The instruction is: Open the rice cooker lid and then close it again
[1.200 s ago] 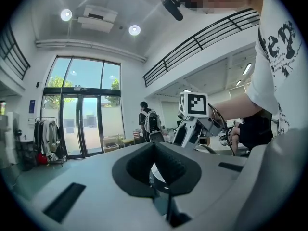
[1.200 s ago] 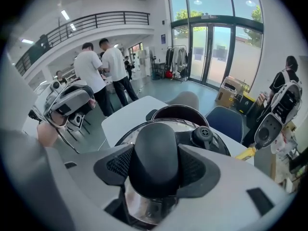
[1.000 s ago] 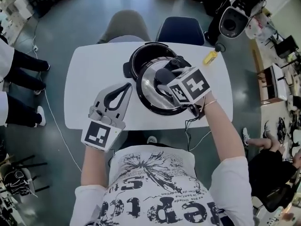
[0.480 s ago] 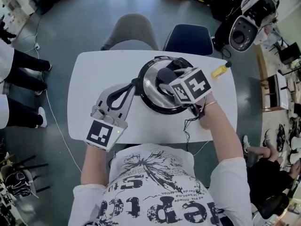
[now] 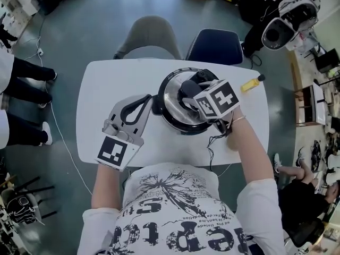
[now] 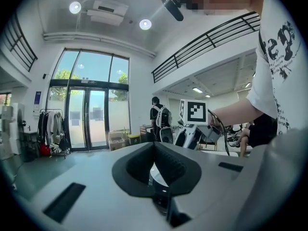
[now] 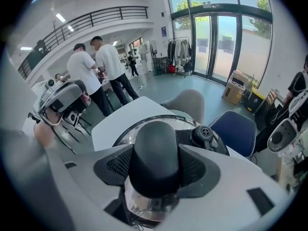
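Two claws: the right claw [image 5: 187,87] grips the knob [image 7: 155,148], partly hiding the lid [image 5: 172,98] beneath; the left claw [image 5: 149,98], closed and empty, masks the cooker [image 5: 158,108] ahead.

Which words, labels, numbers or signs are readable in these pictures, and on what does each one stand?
White T-shirt: large black letters, upside down and partly cut off, not surely readable; small lines blurred.
Left gripper and right gripper: square black-and-white markers, patterns only, no words.
Rice cooker lid: no label visible.
Blue sign beside the glass doors: too small to read.
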